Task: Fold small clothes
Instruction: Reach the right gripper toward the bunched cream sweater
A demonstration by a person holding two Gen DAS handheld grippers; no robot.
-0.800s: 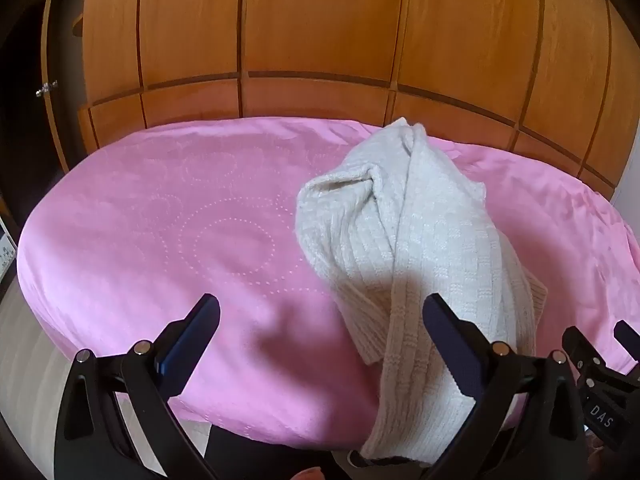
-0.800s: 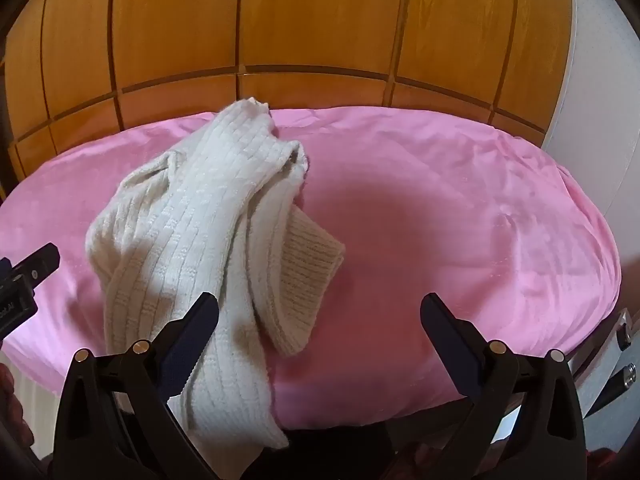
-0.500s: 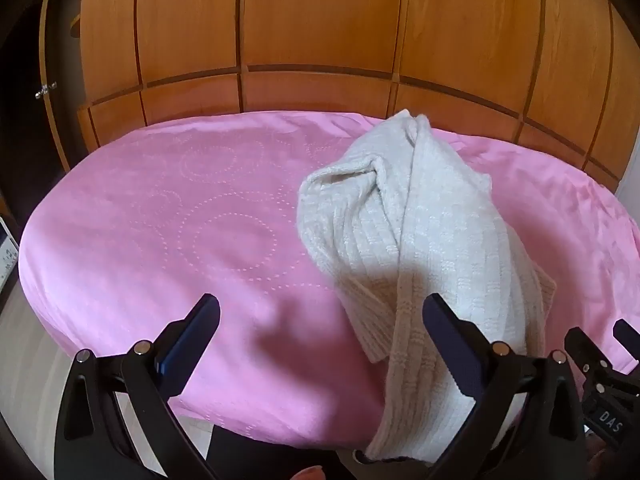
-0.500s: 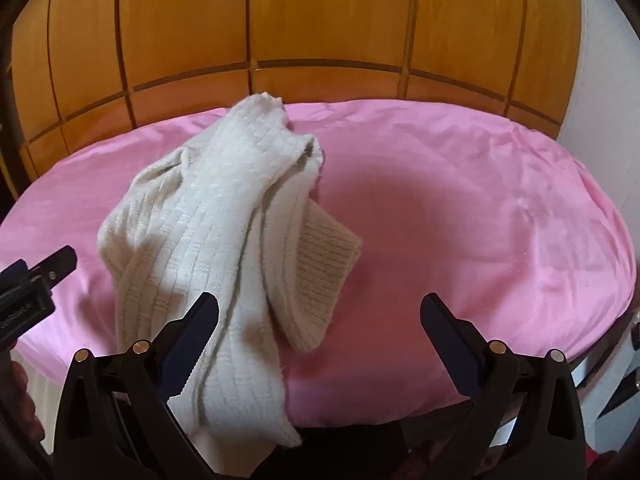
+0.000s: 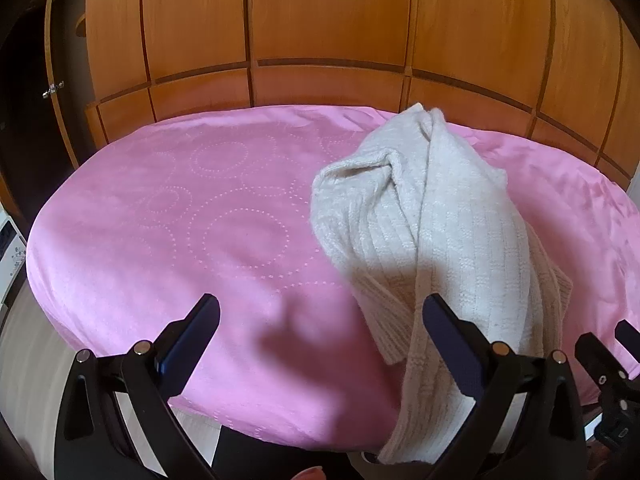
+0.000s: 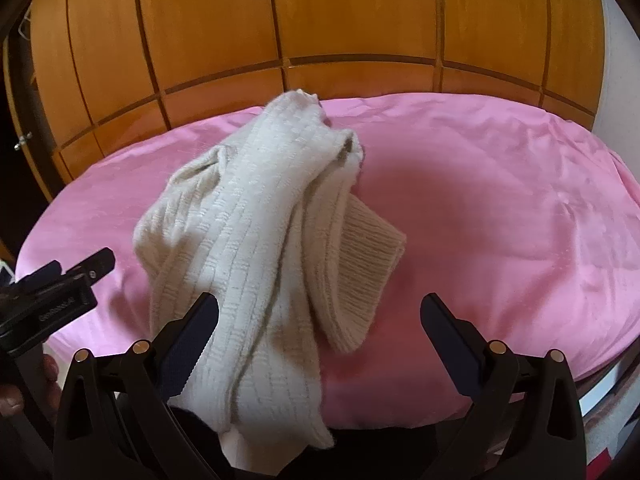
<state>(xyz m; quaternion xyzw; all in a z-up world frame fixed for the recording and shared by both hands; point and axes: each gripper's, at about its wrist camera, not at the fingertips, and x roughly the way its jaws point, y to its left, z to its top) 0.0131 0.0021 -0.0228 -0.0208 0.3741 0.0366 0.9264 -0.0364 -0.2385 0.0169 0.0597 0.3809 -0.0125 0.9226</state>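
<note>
A cream knitted garment [image 5: 424, 232] lies crumpled in a long heap on the pink sheet [image 5: 192, 216], one end hanging over the near edge. In the right wrist view the same knitted garment [image 6: 256, 240] runs from the far wardrobe side down to the front, a ribbed cuff [image 6: 368, 264] sticking out to its right. My left gripper [image 5: 320, 320] hovers wide open above the sheet's near edge, the garment passing behind its right finger. My right gripper [image 6: 320, 320] is wide open too, the garment's lower end between its fingers but untouched by the pads.
A wooden panelled wardrobe [image 5: 320, 32] stands right behind the pink surface. The left gripper's body [image 6: 52, 300] shows at the left of the right wrist view, the right gripper's [image 5: 616, 380] at the left wrist view's right edge. A white wall [image 6: 616, 48] is far right.
Both grippers have drifted a little farther over the pink sheet toward the garment, still wide open. The garment has not moved.
</note>
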